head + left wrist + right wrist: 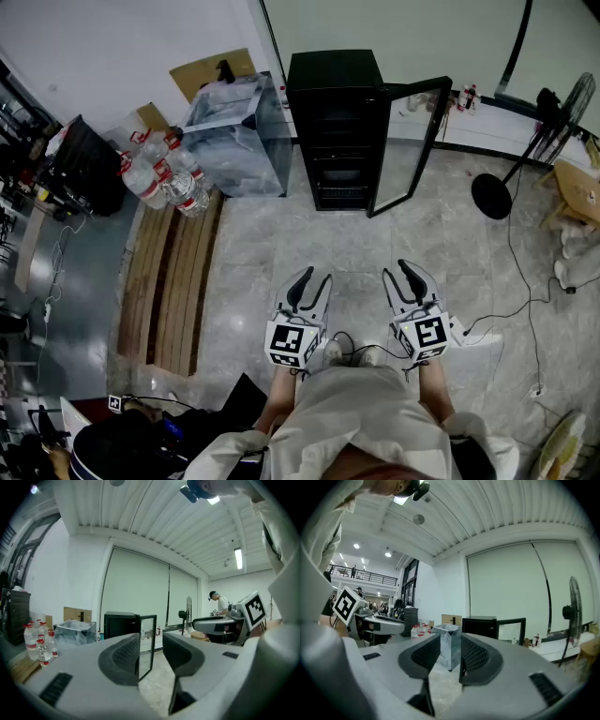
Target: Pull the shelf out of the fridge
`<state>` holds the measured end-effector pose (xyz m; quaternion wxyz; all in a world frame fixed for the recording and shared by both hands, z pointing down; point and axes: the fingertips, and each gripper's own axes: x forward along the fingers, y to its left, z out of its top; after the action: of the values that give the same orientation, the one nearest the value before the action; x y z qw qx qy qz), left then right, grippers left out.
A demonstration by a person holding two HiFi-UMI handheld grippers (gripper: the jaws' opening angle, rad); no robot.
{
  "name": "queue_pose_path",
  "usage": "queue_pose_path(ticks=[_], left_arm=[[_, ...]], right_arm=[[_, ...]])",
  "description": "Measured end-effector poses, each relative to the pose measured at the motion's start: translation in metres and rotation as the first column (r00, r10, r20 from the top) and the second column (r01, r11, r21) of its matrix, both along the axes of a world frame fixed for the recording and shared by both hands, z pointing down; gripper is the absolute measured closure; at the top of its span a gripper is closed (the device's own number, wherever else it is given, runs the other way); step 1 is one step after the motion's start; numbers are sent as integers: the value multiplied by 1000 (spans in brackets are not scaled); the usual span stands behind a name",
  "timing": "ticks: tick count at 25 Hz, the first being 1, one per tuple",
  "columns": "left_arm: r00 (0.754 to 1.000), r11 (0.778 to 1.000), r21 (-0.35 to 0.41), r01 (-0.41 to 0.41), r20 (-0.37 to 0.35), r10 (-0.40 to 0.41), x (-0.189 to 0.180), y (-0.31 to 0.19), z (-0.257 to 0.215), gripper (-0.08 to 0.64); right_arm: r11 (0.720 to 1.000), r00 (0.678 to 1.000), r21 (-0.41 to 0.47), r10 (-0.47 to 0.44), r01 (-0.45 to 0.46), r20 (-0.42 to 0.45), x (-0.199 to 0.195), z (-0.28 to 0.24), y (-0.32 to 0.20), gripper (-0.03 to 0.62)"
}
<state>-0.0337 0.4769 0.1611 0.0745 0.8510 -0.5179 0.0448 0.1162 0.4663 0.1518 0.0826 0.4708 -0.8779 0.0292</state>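
- pale shirt (pixel 347 412) of the person sits lowest in the head view, right behind both tongs.
- left tongs (pixel 315 278) are held near level over the grey stone floor (pixel 281 244); their jaws stand a little apart with nothing between them.
- right tongs (pixel 395 272) are just beside the left ones, side by side and not touching; their jaws are drawn together on nothing.
- black fridge (pixel 333 84) stands well ahead of both tongs against the far wall, roughly in line with the gap between them.
- its glass door (pixel 410 141) is swung open, on the side of the right tongs.
- shelf (pixel 339 157) sits inside the fridge, well apart from either pair of tongs; several dark racks show there and none sticks out.
- clear plastic bin (pixel 234 131) stands just beside the fridge, ahead and to the left of the left tongs.
- water bottles (pixel 164 178) cluster left of the bin, and wooden planks (pixel 169 281) lie on the floor to the left of the left tongs.
- standing fan (pixel 494 195) is ahead and to the right of the right tongs.
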Motion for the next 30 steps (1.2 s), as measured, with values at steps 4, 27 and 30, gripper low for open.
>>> queue_pose_path(ticks=[4, 27, 30], left_arm=[[1000, 1000, 11, -11, 1, 11, -28, -7, 3, 399], [999, 996, 72, -54, -1, 54, -47, -91, 1, 400], [999, 997, 72, -35, 15, 34, -44, -112, 2, 400]], right_arm=[[1000, 1000, 9, 12, -12, -3, -28, 1, -3, 468], [999, 999, 23, 47, -47, 18, -59, 14, -85, 430], [1000, 999, 19, 22, -23, 27, -57, 16, -111, 430]])
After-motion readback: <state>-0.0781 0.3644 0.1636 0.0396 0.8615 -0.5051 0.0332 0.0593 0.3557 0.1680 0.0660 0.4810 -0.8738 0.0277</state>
